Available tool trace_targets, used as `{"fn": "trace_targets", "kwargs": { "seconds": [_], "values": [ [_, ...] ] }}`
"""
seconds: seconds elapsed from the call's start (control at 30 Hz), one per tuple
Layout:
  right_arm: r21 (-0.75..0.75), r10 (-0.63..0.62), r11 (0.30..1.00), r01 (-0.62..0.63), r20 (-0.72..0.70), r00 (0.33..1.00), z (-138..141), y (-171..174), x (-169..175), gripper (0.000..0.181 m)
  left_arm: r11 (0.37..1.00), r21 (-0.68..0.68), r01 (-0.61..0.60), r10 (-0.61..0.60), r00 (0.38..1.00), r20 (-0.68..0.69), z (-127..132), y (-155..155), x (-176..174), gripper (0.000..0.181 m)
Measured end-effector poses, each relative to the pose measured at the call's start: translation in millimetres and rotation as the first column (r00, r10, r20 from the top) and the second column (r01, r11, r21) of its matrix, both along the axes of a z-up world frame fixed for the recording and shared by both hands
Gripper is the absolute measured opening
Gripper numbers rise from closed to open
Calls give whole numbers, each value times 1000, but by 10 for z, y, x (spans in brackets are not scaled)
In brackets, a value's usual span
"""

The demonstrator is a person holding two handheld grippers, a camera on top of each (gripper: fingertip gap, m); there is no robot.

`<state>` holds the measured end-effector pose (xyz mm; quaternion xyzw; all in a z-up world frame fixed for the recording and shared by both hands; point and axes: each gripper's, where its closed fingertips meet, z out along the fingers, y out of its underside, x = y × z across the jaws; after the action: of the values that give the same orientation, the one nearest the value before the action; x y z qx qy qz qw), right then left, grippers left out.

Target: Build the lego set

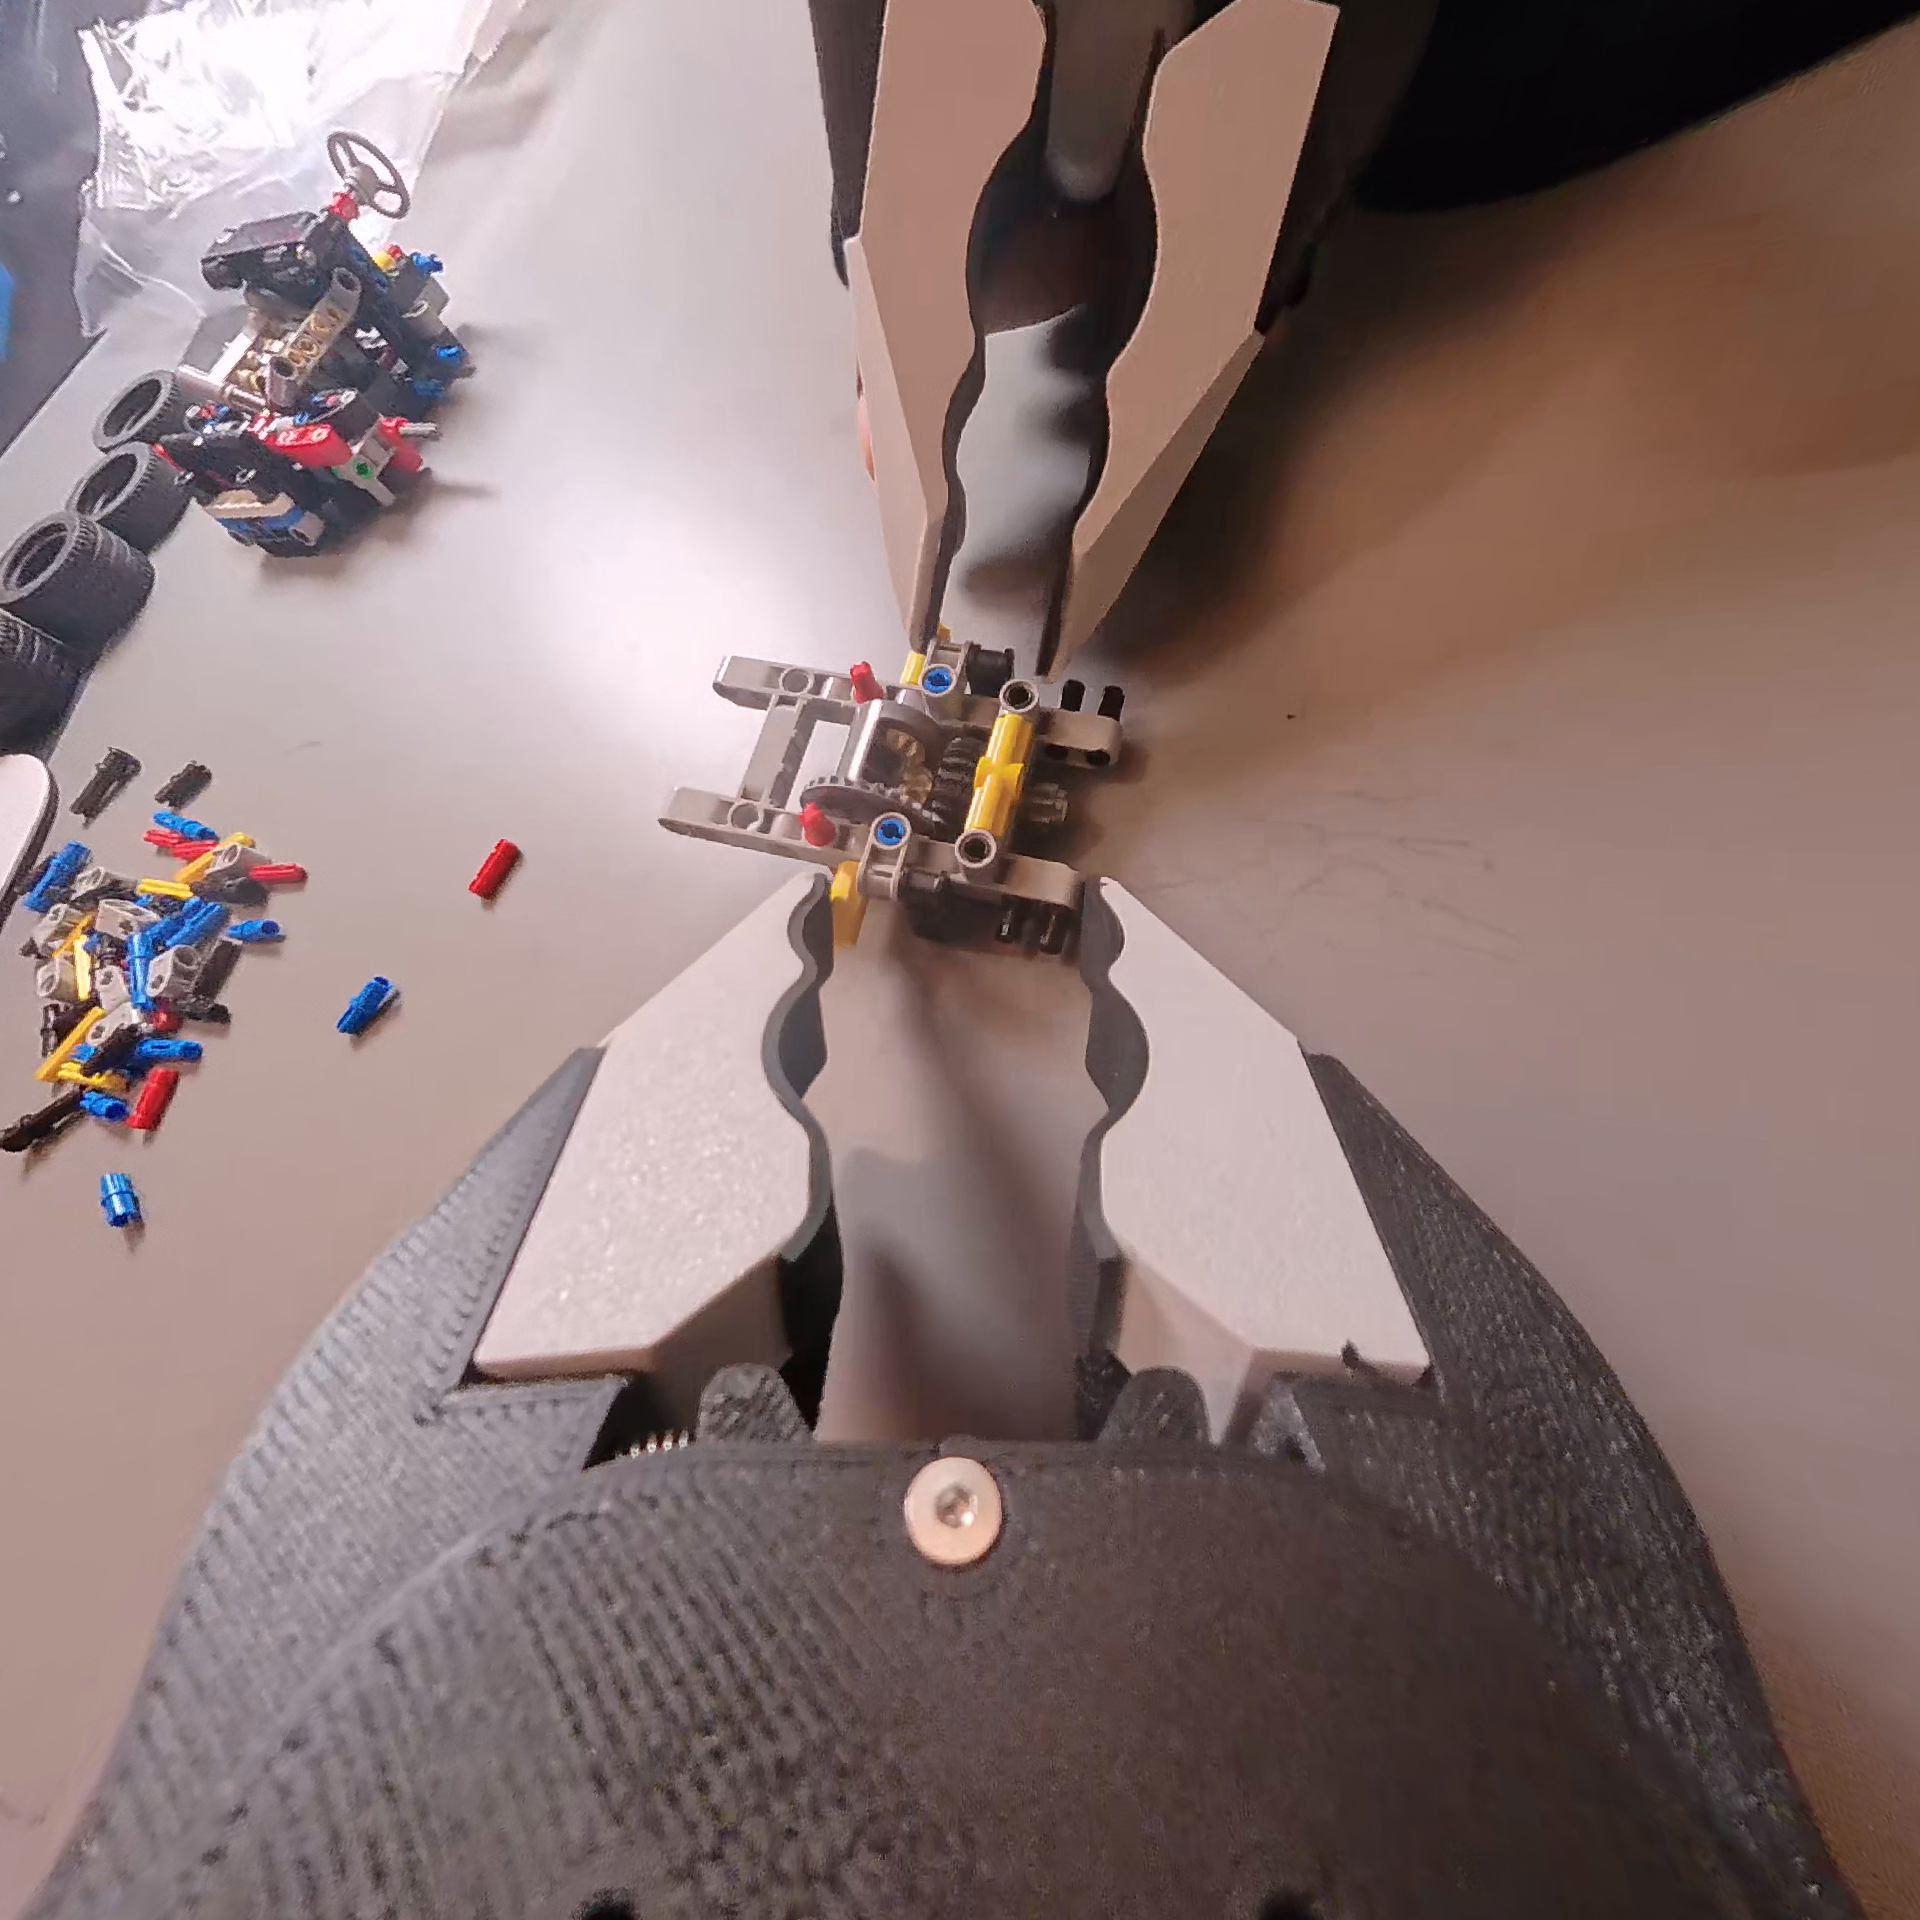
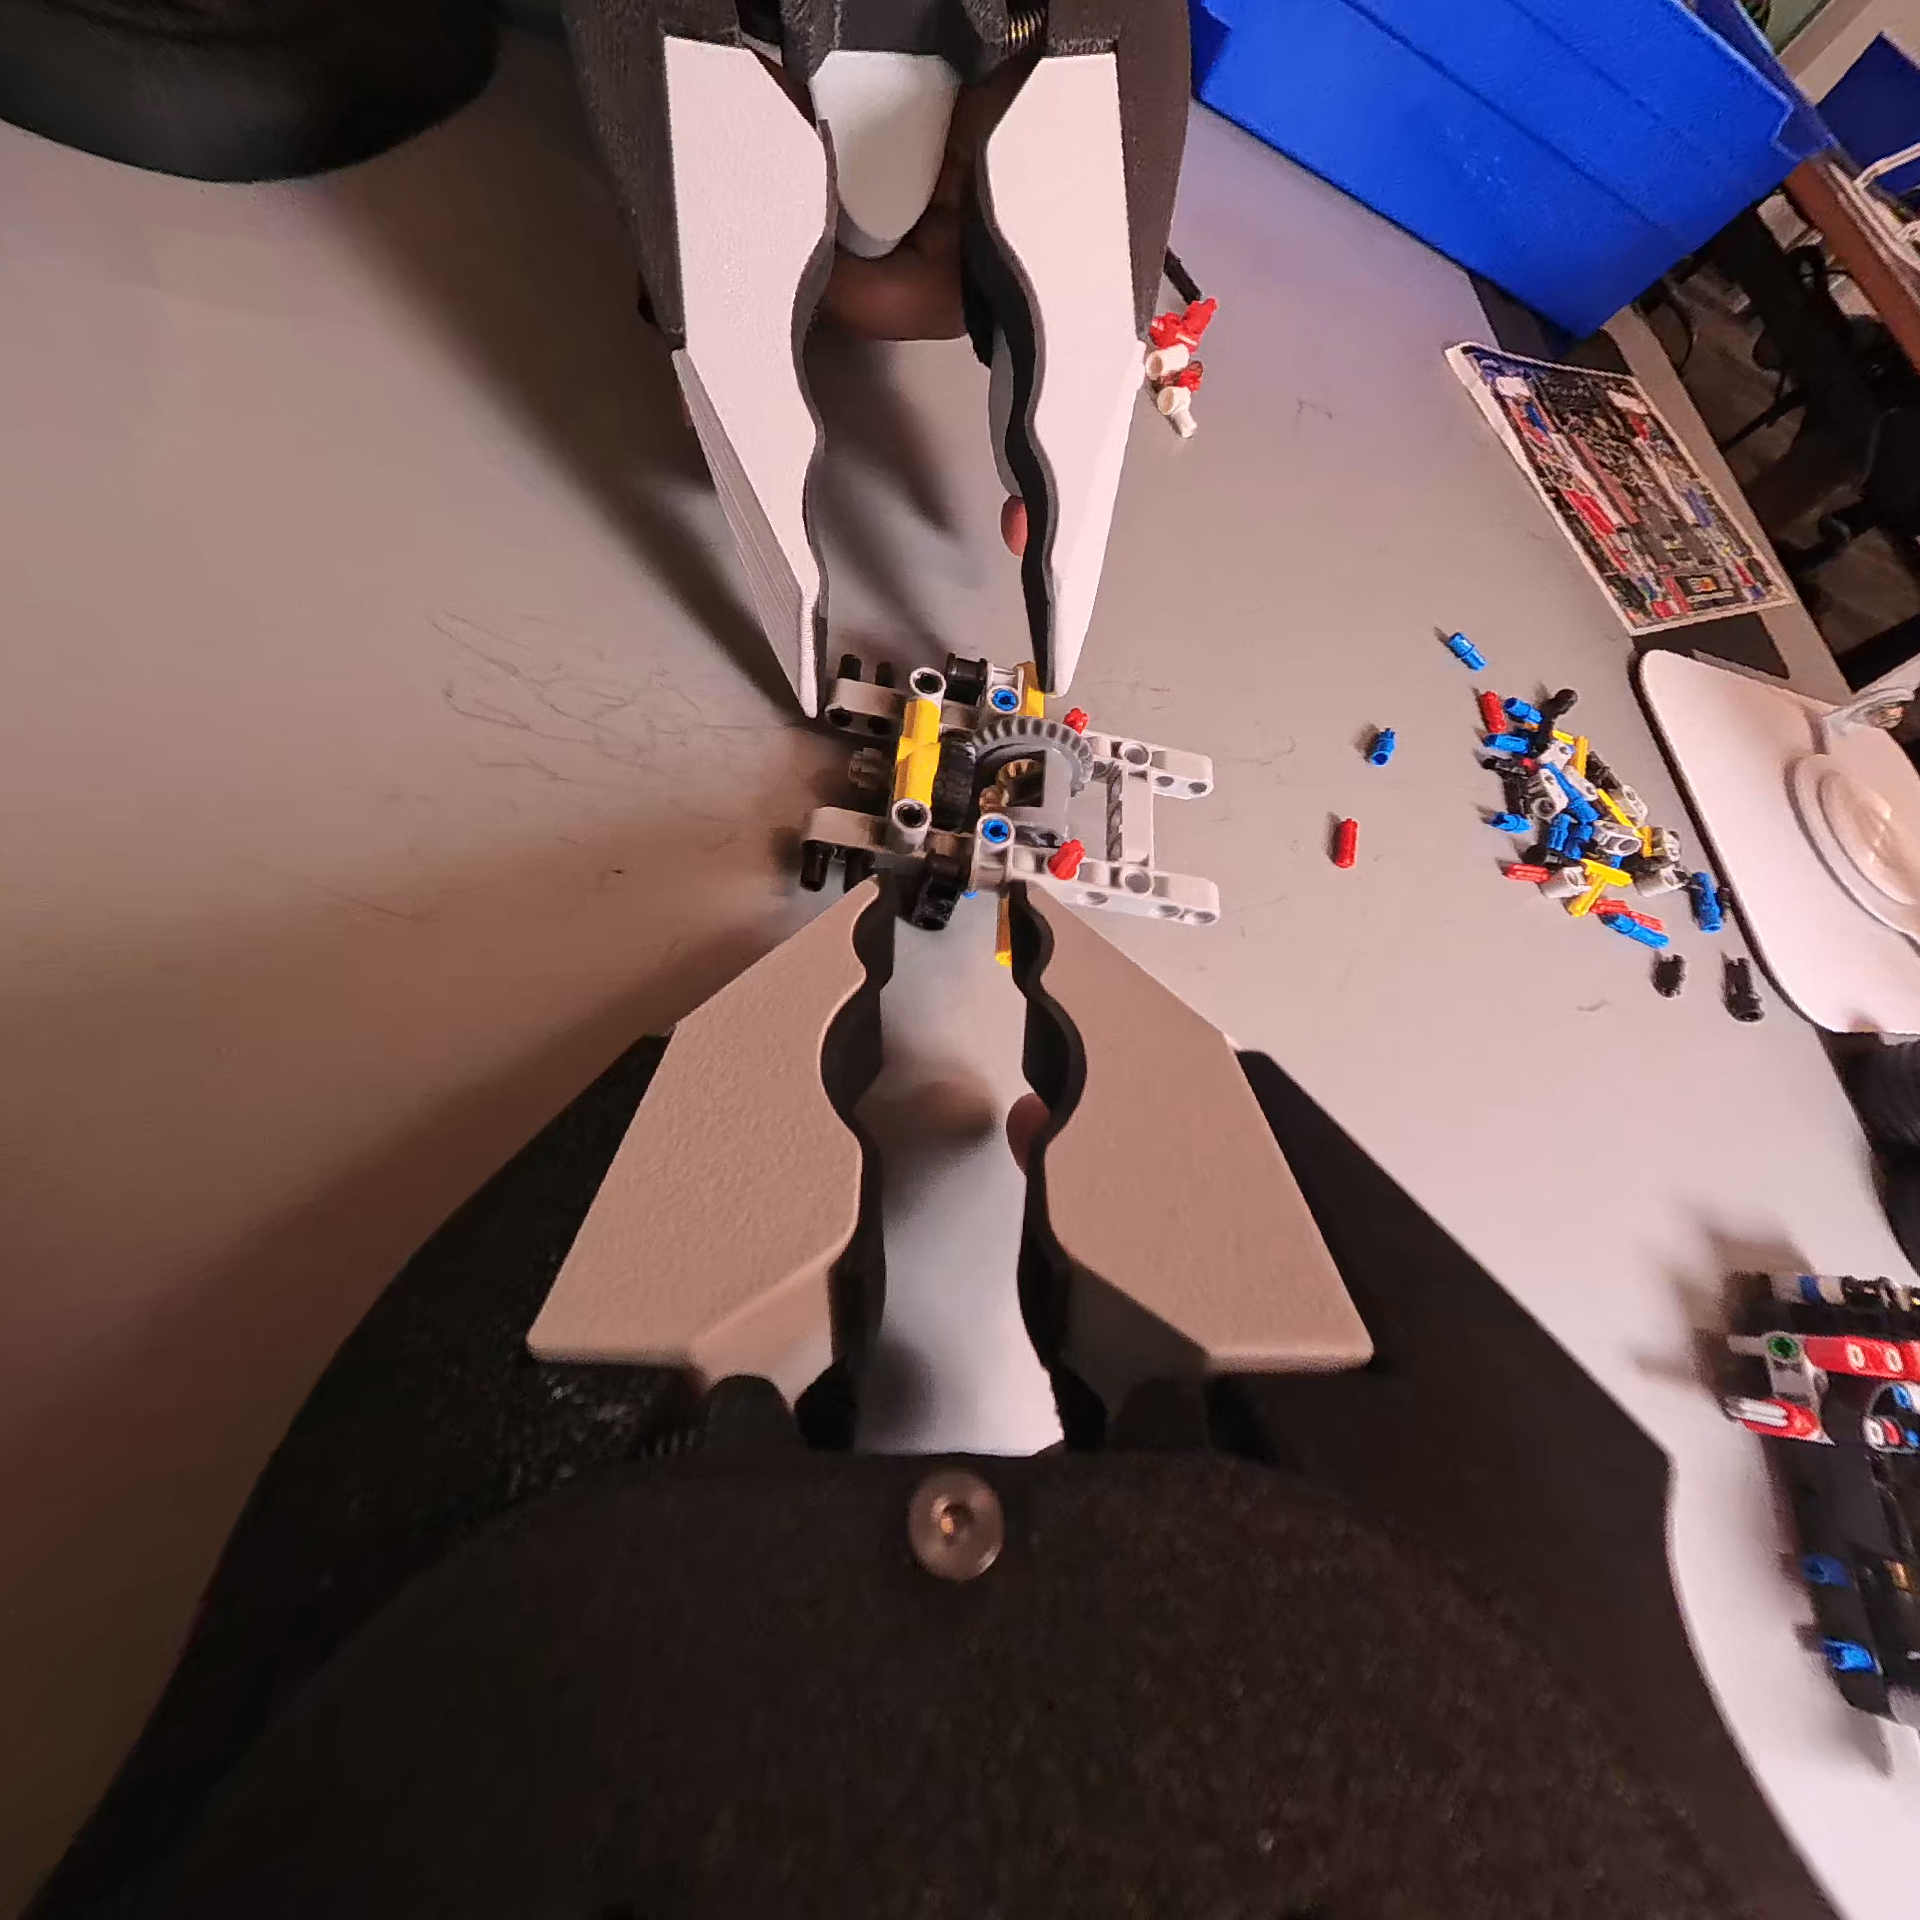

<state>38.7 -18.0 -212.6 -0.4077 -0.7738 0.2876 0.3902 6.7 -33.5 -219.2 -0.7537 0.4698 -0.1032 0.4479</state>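
A small lego assembly (image 1: 904, 790) of grey beams, black gears, a yellow connector and red and blue pins lies on the grey table (image 1: 1455, 935). My left gripper (image 1: 961, 894) brackets its near side, fingertips against both ends of the near beam. My right gripper (image 1: 992, 649) comes from the opposite side, closed around the far beam's black-and-grey connector. In the right wrist view the assembly (image 2: 997, 790) sits between my right gripper (image 2: 951, 904), closed around a black connector and yellow axle, and the left gripper (image 2: 935, 686).
To the left are a part-built car chassis (image 1: 312, 364), black tyres (image 1: 73, 561), a pile of small pins (image 1: 135, 966), a loose red pin (image 1: 494, 868) and a plastic bag (image 1: 260, 94). The right wrist view shows blue bins (image 2: 1507, 135), a printed sheet (image 2: 1621, 488) and a white tray (image 2: 1787, 831). My right fingertips sit around 5 cm from my left ones.
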Motion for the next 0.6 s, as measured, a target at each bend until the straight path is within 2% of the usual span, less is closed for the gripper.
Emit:
{"fn": "trace_targets", "kwargs": {
  "seconds": [0.23, 0.33, 0.4, 0.47, 0.6],
  "values": [
    [-22, -147, 989, 148, 58, 987, -46, 258, -39, 24, 996, 0, -88, 88, 995, 40, 51, 152, -301, 47],
    [-24, -179, 983, 182, 84, 980, -70, 265, -114, 21, 986, 28, -164, 163, 986, 34, 74, 264, -514, 44],
    [-26, -141, 989, 144, 90, 986, -45, 160, -122, 8, 967, 36, -250, 250, 968, 25, 82, 342, -689, 35],
    [-76, -91, 992, 99, 102, 991, -13, 15, -97, 9, 957, 18, -290, 289, 957, 33, 99, 346, -782, 34],
    [-201, -9, 979, 23, 68, 998, 175, -170, -12, 11, 972, -60, -229, 233, 969, 85, 168, 187, -704, 42]
  ]
}}
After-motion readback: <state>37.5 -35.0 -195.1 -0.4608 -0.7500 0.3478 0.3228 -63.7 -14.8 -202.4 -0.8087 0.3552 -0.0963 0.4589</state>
